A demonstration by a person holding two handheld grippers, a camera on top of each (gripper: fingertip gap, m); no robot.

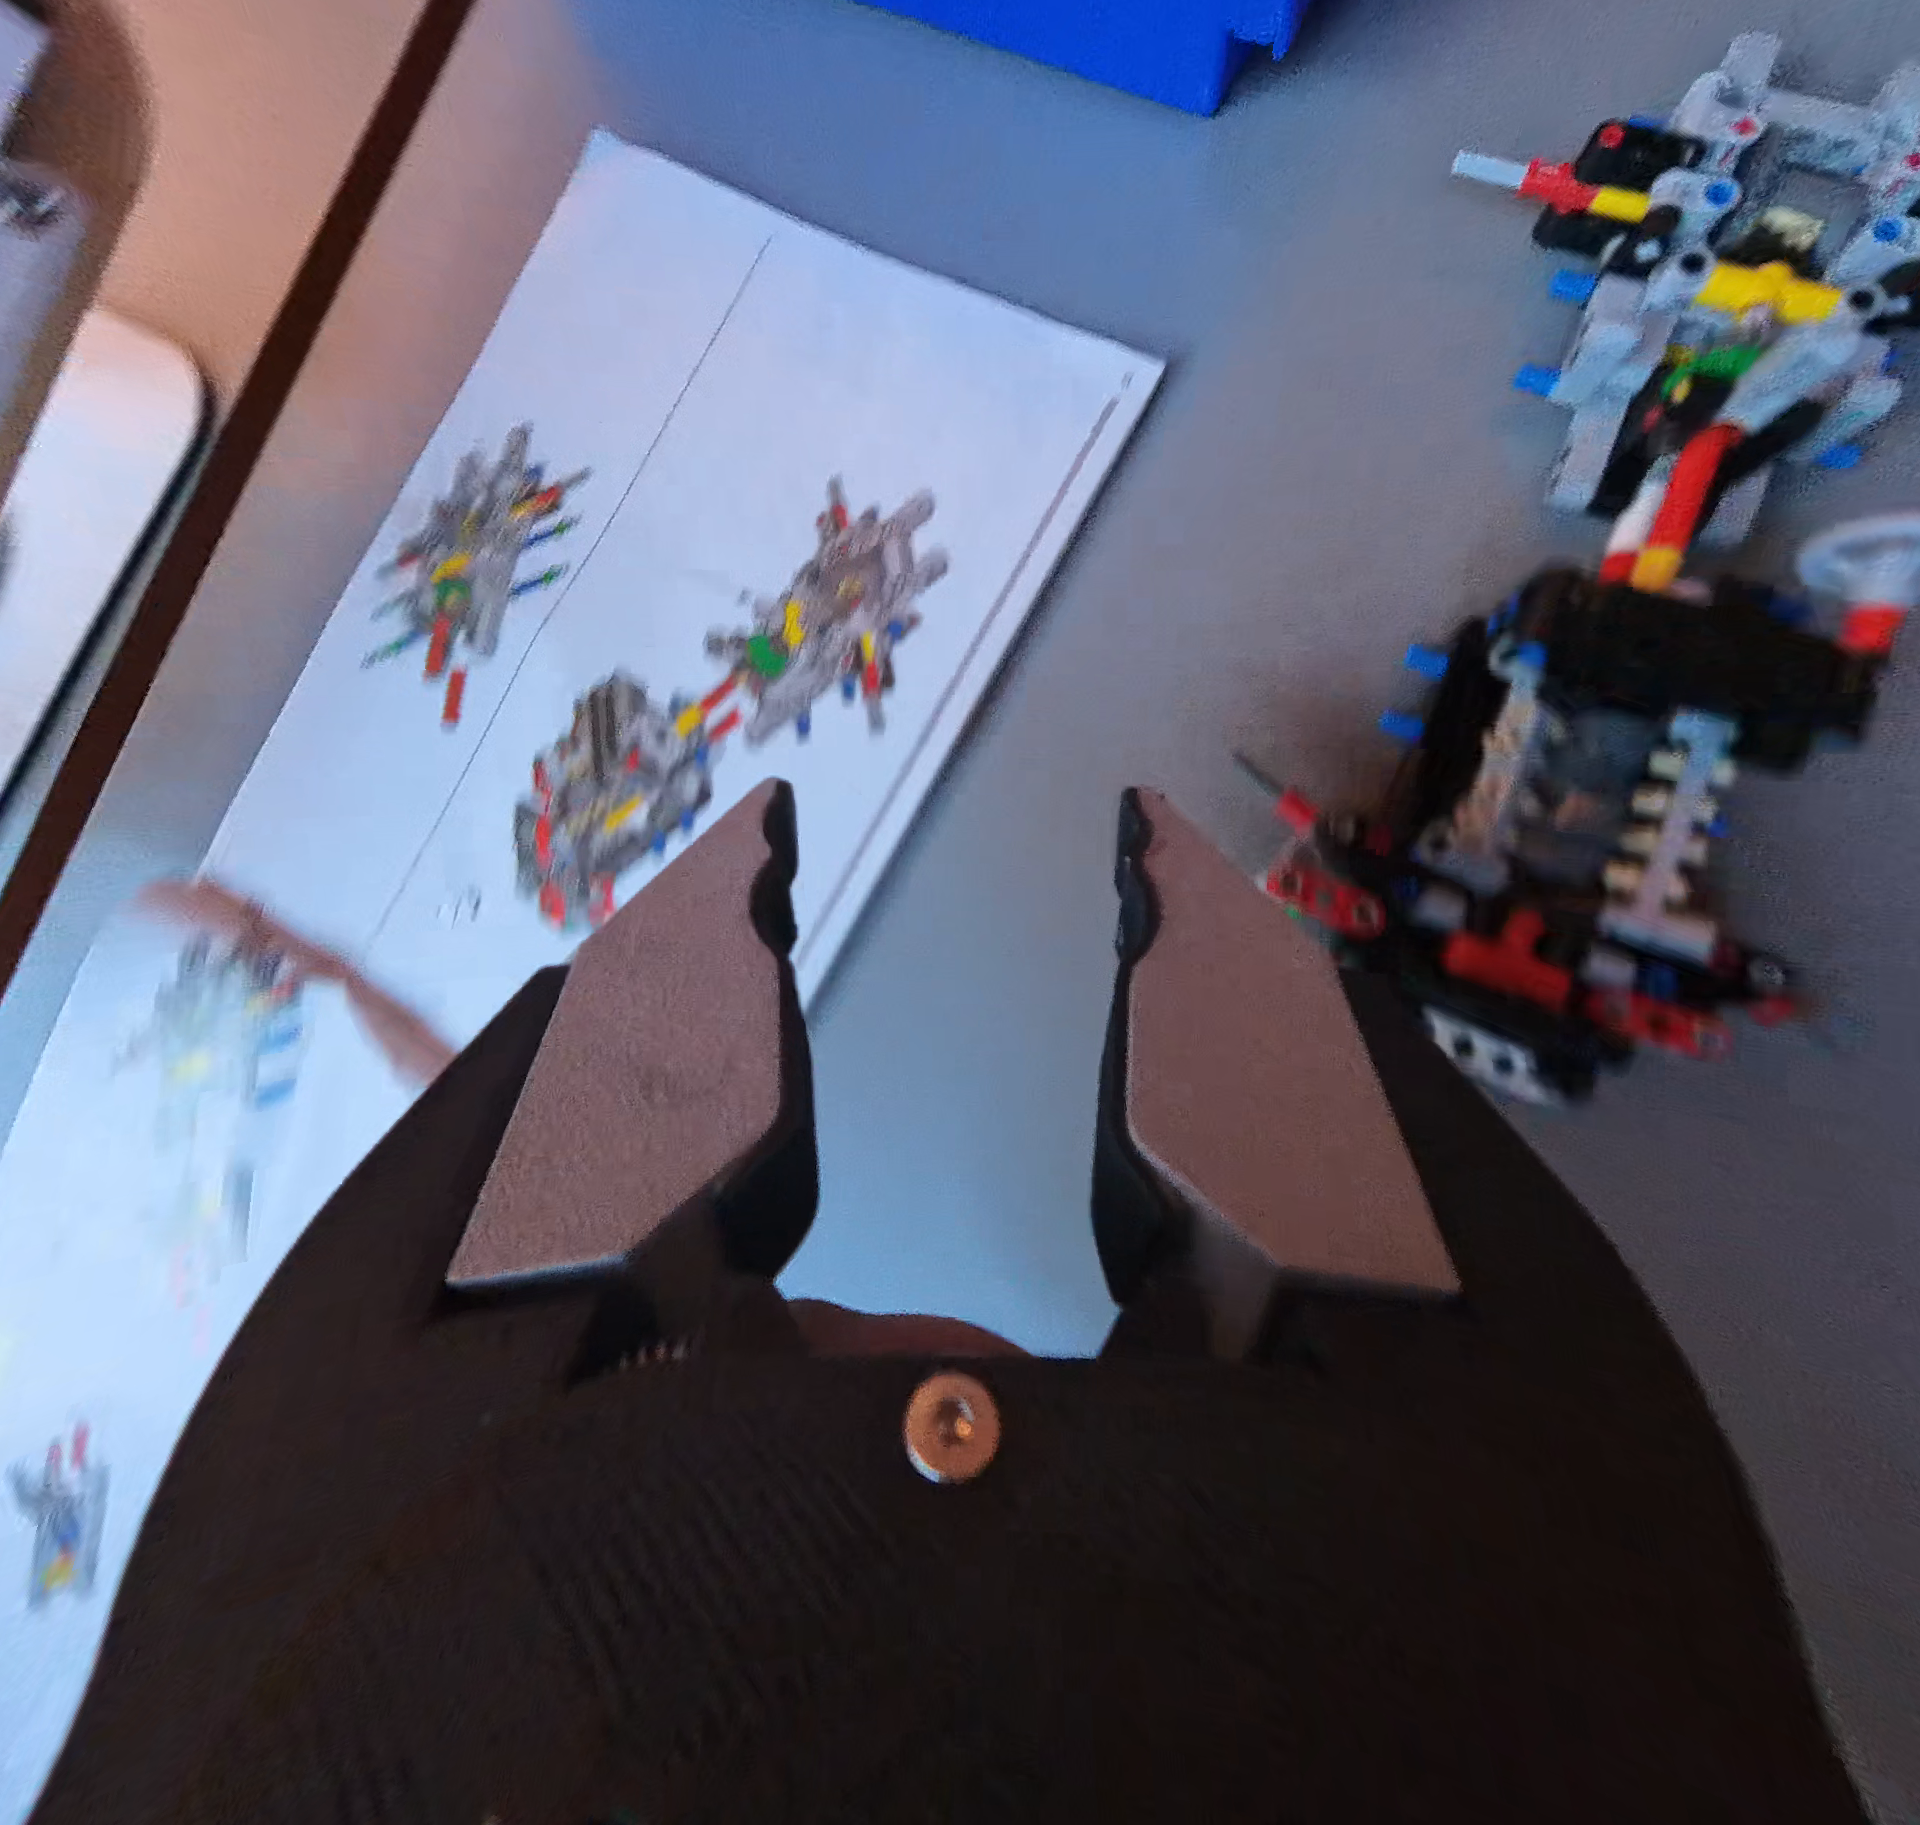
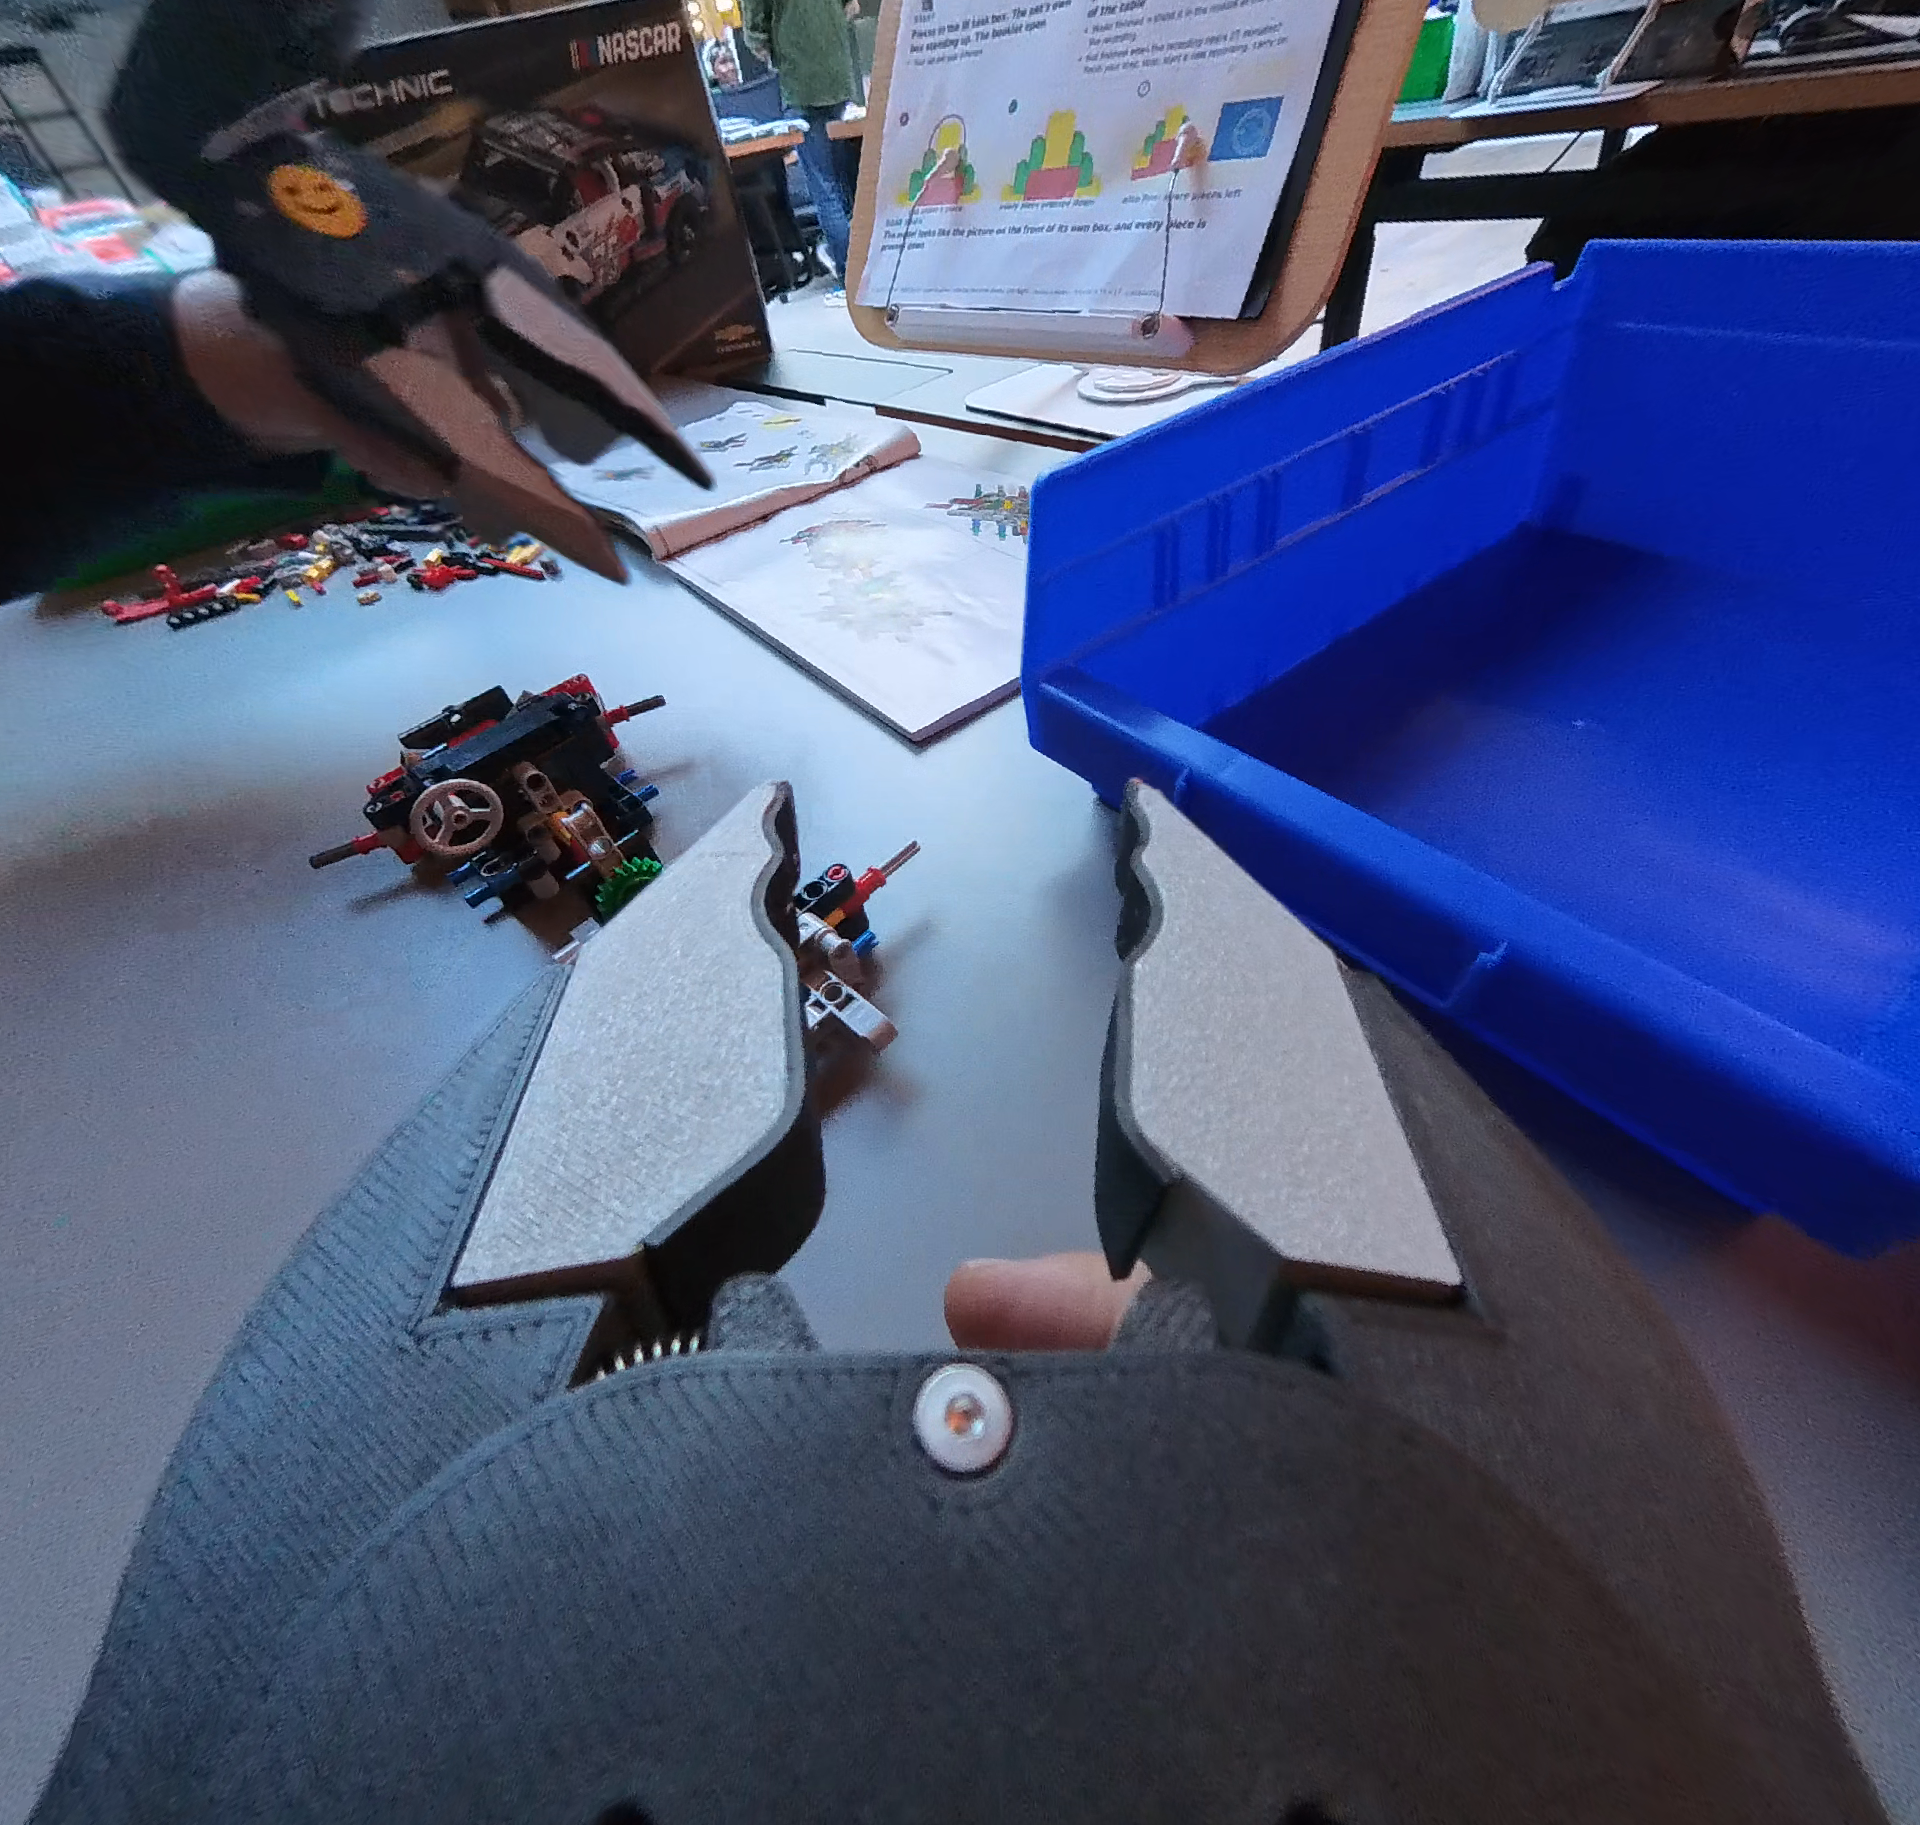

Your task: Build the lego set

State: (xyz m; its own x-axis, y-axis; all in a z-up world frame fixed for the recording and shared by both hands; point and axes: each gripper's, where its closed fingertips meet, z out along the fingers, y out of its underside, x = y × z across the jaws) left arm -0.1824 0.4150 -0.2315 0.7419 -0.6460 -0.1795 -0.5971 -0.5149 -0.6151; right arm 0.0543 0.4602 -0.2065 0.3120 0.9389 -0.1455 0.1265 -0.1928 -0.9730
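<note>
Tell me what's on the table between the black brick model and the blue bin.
In the right wrist view, only bare grey table lies between the model and the bin; the booklet lies farther back.

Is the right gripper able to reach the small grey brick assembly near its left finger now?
Probably yes: the right gripper is open and empty, and the small grey brick assembly lies uncovered on the table.

Toy-brick clutter on a grey desk (image 2: 156, 996)

An open instruction booklet (image 1: 727, 487) lies flat near a blue bin (image 2: 1558, 736). Two part-built brick assemblies, a black one (image 2: 509, 809) and a smaller grey one (image 2: 842, 954), sit just beside each other; loose pieces (image 2: 332, 565) lie scattered farther back, before a dark product box (image 2: 582, 175) and a stand holding a printed sheet (image 2: 1101, 113).
</note>
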